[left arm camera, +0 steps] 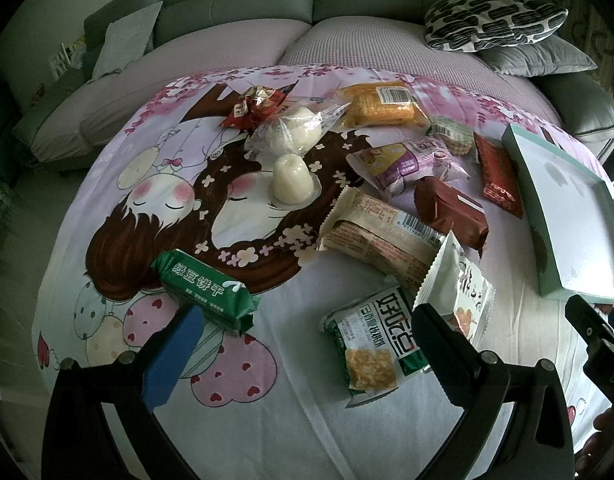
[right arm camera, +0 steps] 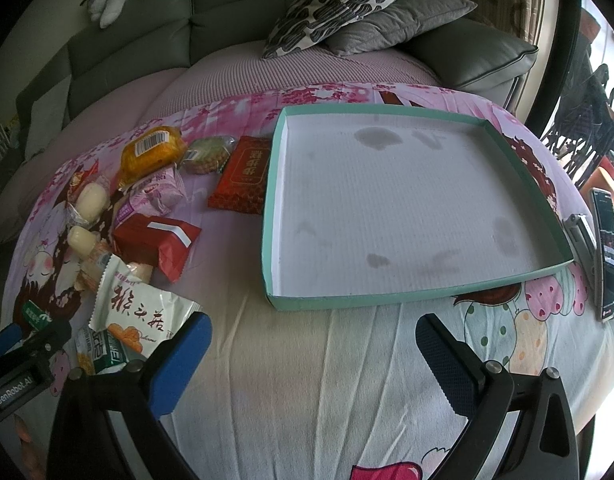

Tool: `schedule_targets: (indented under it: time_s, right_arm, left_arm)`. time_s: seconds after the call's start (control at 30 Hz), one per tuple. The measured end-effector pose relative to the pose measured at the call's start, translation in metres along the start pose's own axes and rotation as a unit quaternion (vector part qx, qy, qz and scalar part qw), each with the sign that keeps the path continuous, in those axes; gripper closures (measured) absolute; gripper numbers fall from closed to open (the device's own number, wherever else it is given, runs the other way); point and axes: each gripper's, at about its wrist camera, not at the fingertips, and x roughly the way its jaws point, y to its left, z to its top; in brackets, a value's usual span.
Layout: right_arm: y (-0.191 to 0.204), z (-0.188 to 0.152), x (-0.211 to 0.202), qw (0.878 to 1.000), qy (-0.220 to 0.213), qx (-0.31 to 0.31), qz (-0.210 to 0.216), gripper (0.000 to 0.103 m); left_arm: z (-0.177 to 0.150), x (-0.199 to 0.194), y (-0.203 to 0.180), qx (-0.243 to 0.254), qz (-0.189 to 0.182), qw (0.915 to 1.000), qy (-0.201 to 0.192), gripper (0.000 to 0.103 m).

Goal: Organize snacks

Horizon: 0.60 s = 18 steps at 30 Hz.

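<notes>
Nothing is sorted yet: the wrapped snacks (left arm camera: 387,184) lie heaped at ten o'clock of the empty teal-rimmed cardboard tray (right arm camera: 427,298). Left gripper (left arm camera: 303,332) and right gripper (right arm camera: 311,340) fingers are both released, grasping nothing. Next, I judge: pick the nearest white packet (right arm camera: 135,312).

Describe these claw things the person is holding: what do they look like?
Each is a black plastic fork of two fingers joined by silver bolts. The left gripper has a blue foam pad on one finger; the right gripper has textured blue pads on both. The left one's black body carries white "GenRobot.AI" lettering.
</notes>
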Motion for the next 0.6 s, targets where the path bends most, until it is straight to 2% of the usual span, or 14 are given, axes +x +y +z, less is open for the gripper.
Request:
schedule_targets:
  time_s: [0.43, 0.6]
  right_arm:
    - [-0.001, 0.000, 0.000, 1.000, 0.001, -0.001, 0.000, 0.000]
    - [0.000, 0.000, -0.001, 1.000, -0.001, -0.004, 0.006, 0.000]
  left_arm:
    - [0.001, -0.003, 0.002, -0.003, -0.004, 1.0000, -0.003, 0.000]
    - [0.004, -0.012, 0.014, -0.012, -0.012, 0.9997, -0.015, 0.000]
